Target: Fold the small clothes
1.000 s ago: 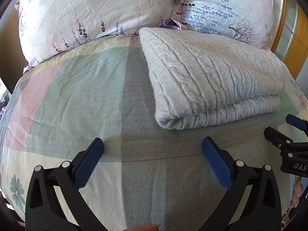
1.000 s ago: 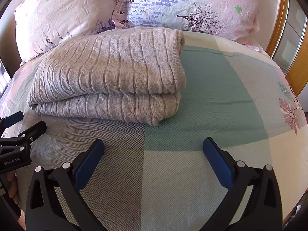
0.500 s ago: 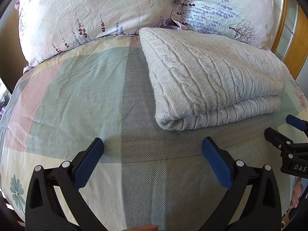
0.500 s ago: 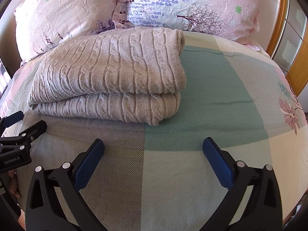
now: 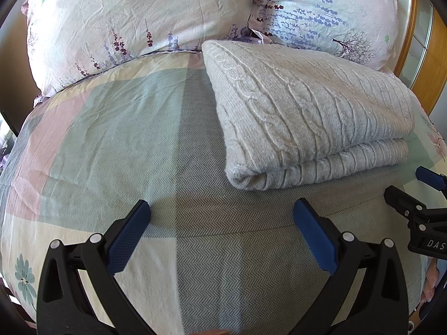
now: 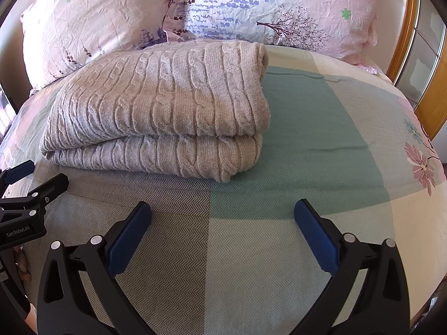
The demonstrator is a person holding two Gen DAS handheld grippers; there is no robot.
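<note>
- The sweater (image 5: 307,117) lies folded at upper right on the bed (image 5: 111,139); folding looks finished.
- Left tool (image 5: 220,231) and right tool (image 6: 223,231) hang spread, empty.
- Next, likely fetching another garment.

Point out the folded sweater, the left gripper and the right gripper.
folded sweater (image 6: 156,106), right wrist view, top cable-knit layer.
left gripper (image 5: 220,234), left wrist view, midway between its open fingertips.
right gripper (image 6: 222,234), right wrist view, midway between its open fingertips.
</note>
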